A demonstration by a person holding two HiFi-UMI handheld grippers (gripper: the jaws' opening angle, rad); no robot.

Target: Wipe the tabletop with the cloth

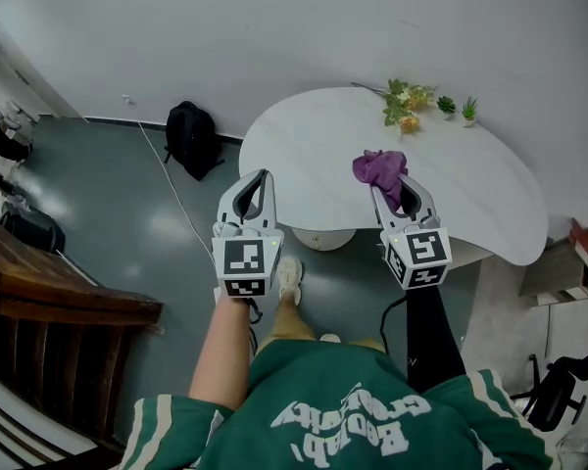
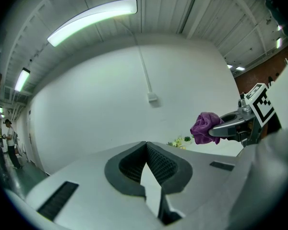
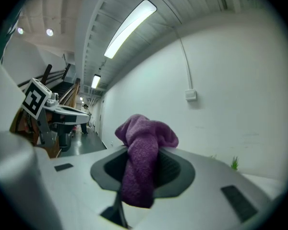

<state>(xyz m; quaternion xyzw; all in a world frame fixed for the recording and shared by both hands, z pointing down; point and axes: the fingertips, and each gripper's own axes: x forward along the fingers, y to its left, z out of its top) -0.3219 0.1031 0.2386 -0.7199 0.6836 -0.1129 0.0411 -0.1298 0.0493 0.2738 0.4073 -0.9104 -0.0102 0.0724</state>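
Pinching purple cloth [image 3: 141, 162] between fingers [image 3: 175, 169] of R gripper [image 1: 390, 190], bunched, tail hanging down in front, raised over near side of white bench [image 1: 304, 150]. Pressed together at tips w/ nothing between: fingers of L gripper [image 1: 261, 176], near bench's left edge. On bench's far side, flowers [image 1: 407, 104] & small potted plants [image 1: 447, 105]; black backpack [image 1: 191, 137] on grey floor [image 1: 108, 213] by wall.

A white wall [image 1: 274, 27] stands far; a black backpack [image 1: 191, 137] sits left on the grey floor [image 1: 108, 194]; a strip light [image 2: 93, 20] glows overhead.
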